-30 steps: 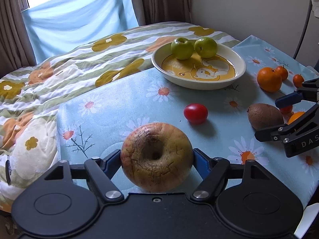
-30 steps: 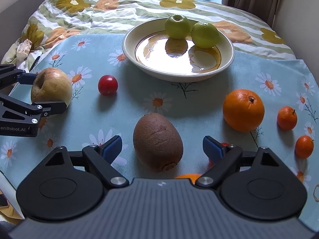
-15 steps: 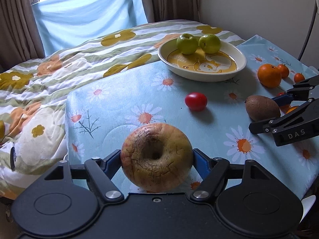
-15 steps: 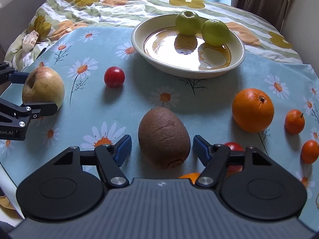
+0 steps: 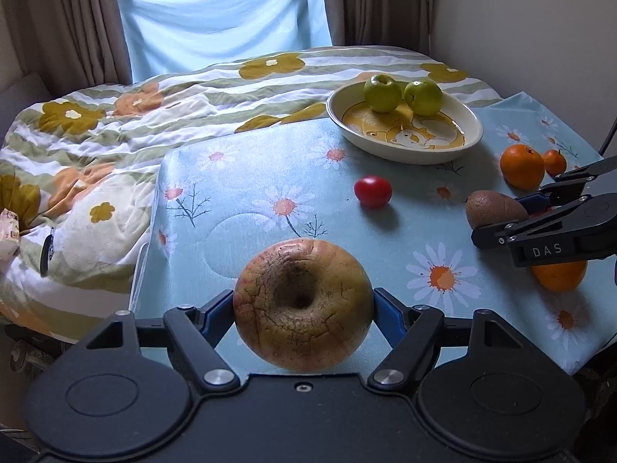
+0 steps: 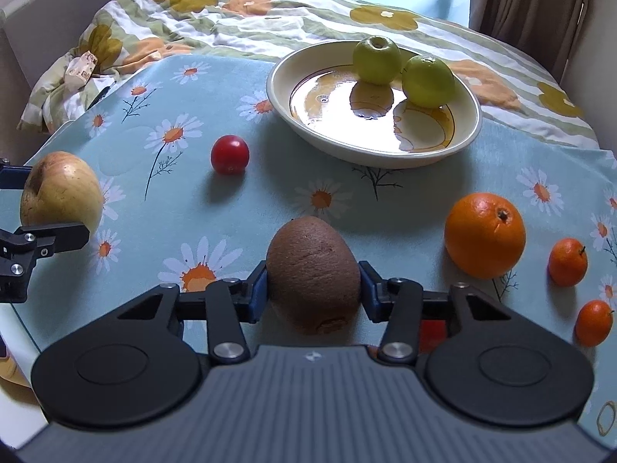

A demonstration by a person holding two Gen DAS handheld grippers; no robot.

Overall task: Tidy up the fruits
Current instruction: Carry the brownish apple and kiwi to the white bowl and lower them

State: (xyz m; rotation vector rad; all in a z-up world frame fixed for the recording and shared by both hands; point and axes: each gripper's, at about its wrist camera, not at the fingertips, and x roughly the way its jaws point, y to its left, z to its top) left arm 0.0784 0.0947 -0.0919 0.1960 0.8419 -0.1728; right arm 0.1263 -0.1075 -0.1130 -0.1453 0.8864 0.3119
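- Nearest, at 6 o'clock: left gripper clamped on russeted yellow-red apple; right gripper closed around fuzzy brown kiwi.
- Mid counter: one red cherry tomato at 11 o'clock; one big orange, two small mandarins at 3 o'clock.
- Far, 12 o'clock: cream cartoon-print bowl with two green apples.
- Judged early: two sorted, most left.

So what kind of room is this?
Probably a bedroom at home: a flowery quilt lies rumpled on a bed, curtains hang by a window, and fruit sits on a daisy tablecloth beside it.
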